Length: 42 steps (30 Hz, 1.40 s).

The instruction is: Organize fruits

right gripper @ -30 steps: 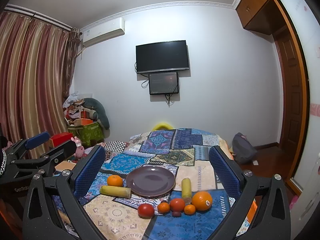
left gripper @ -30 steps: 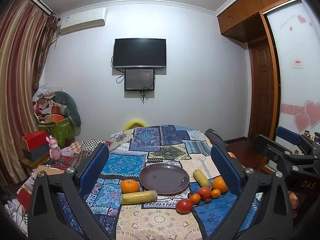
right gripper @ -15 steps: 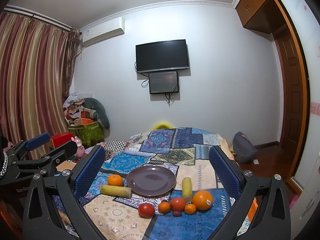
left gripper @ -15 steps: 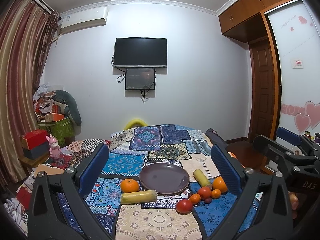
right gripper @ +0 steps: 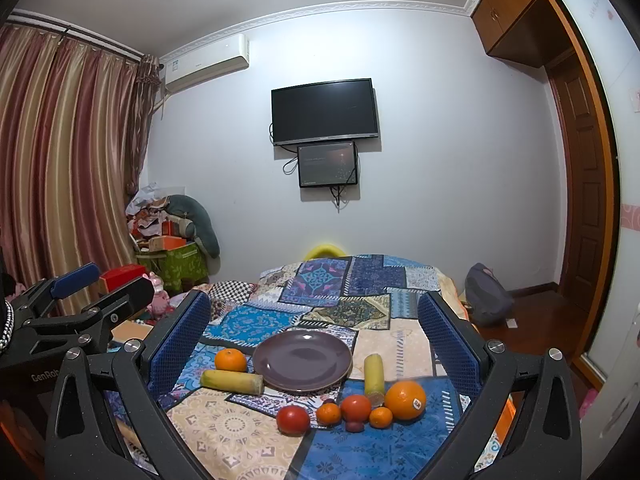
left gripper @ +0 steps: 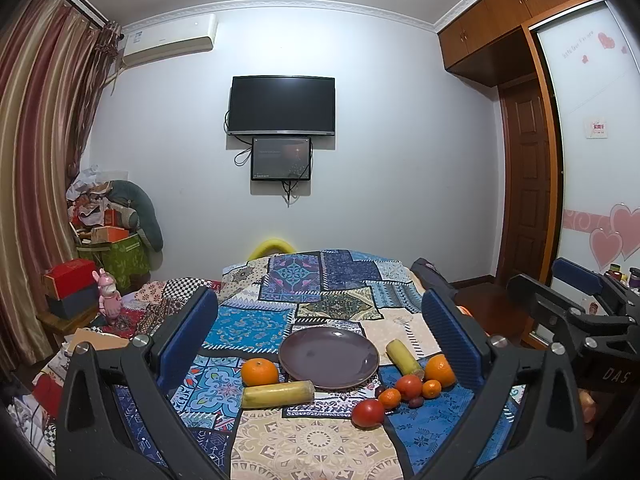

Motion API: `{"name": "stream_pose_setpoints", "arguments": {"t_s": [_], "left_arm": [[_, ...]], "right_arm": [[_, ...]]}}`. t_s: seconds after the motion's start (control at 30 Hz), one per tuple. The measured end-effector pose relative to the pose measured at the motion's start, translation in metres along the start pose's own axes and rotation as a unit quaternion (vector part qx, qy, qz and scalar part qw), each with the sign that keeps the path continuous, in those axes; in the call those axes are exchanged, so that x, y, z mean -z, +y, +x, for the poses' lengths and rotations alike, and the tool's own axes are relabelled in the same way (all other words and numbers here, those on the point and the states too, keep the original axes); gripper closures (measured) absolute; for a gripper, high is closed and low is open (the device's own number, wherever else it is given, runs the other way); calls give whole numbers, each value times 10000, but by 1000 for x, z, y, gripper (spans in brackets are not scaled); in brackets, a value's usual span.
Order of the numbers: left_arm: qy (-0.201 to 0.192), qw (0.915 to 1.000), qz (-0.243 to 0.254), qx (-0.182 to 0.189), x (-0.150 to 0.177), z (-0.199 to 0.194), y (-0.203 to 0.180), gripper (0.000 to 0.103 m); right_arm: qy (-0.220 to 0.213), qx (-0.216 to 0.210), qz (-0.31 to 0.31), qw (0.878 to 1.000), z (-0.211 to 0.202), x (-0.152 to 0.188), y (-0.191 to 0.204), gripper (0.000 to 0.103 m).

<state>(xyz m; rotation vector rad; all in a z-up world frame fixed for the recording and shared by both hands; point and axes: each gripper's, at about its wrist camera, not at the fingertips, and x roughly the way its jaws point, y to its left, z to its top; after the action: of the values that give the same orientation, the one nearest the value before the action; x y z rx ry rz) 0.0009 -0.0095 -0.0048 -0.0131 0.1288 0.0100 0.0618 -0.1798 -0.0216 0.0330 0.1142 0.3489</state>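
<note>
Fruit lies loose around the empty plate (right gripper: pixel 302 360), both grippers spread wide and holding nothing, right gripper (right gripper: pixel 314 344) nearer the big orange (right gripper: pixel 405 399) ahead-right.

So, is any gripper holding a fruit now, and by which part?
No, nothing is held. The left gripper and the right gripper are both open above the table, and the plate is bare.

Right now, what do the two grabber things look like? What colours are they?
Both are the same build. The left gripper and the right gripper each have a black plastic frame with triangle cut-outs and silver screws. Each flat finger wears a bumpy blue pad. White letters on the side read "DAS" on the right one and "GenRob" on the left one. No cables or sleeves show.
</note>
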Motion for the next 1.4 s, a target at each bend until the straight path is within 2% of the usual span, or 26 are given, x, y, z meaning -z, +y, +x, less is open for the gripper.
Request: {"name": "stream_pose_setpoints", "arguments": {"t_s": [0.2,0.37,0.5,0.67,0.73,0.9,0.97,1.1,1.27,1.4], "left_arm": [[41,10000,8,55,0,2,-1,0],[266,9994,-98,191,5,13,4,0],[496,9986,-142,136,11,27,12,9],[947,9951,-190,203,24,52,24,22],[1154,9927,-278,216,30,63,31,29],[1649,9854,-407,99,46,96,53,36],[1862,9816,-389,141,51,111,61,44],[2194,9747,-361,230,63,136,75,45],[2538,9666,-292,192,78,167,87,45],[2759,9608,-170,204,88,193,95,45]], "right_arm": [[8,17,-7,10000,0,3,2,0],[162,-35,26,9999,7,8,-2,0],[434,-45,110,9990,20,15,-10,1],[841,53,248,9961,39,29,-25,9],[1050,93,315,9939,50,34,-34,17],[1553,301,381,9867,74,46,-53,30],[1748,432,315,9832,83,52,-60,32],[2017,598,221,9774,95,61,-70,33],[2393,691,309,9680,113,74,-86,39],[2698,650,401,9599,134,84,-101,51]]}}
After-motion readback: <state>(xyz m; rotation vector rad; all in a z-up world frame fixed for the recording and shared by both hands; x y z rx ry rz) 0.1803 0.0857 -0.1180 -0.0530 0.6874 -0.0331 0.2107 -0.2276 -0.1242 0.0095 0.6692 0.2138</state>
